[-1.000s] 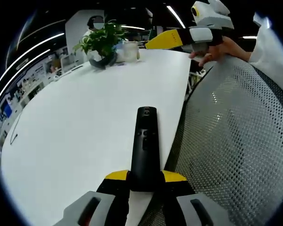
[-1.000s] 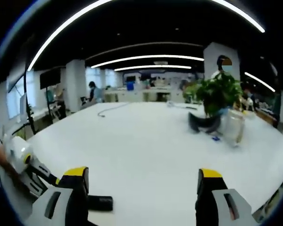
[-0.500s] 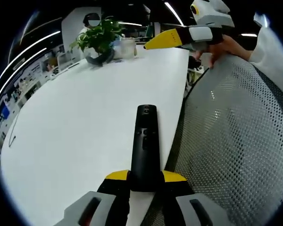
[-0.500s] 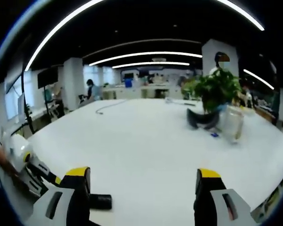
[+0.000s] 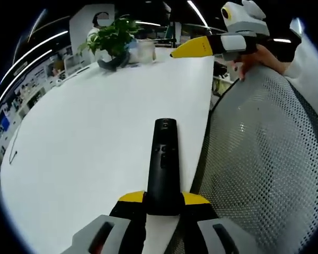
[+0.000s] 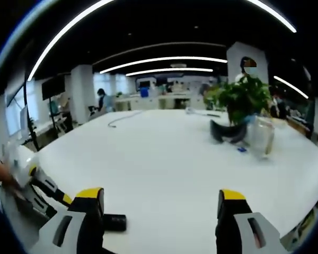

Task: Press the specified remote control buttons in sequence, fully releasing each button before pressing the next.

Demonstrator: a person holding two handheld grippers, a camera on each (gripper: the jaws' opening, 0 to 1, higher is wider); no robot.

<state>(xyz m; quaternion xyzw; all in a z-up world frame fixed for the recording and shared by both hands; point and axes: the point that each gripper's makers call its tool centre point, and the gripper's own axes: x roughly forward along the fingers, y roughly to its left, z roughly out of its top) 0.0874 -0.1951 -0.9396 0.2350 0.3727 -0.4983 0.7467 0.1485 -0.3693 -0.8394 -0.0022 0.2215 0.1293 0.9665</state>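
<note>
- While I look along my left gripper (image 5: pixel 162 203), its two yellow-tipped jaws are clamped on the near end of the black remote control (image 5: pixel 163 160), which points straight away from me.
- That remote lies on the white table (image 5: pixel 90 132), close beside the table's edge, with its button face up and a round button at its far end.
- Just past that edge, beside the remote, stands a chair with a grey mesh back (image 5: pixel 259 159).
- Far beyond the remote, a potted plant (image 5: pixel 112 39) and a clear jar (image 5: pixel 147 51) stand together on the table.
- My right gripper (image 5: pixel 193 48) hangs above the far table edge, well apart from the remote, with a hand (image 5: pixel 265 55) behind it.
- From the right gripper view, my right gripper (image 6: pixel 158 209) has its jaws spread wide with nothing between them.
- Beside its one jaw, the remote's end (image 6: pixel 114 222) shows on the table (image 6: pixel 164 159), and my left gripper (image 6: pixel 40 190) is behind it.
- Well beyond, the plant (image 6: pixel 236 103) and jar (image 6: pixel 261 138) stand side by side.
</note>
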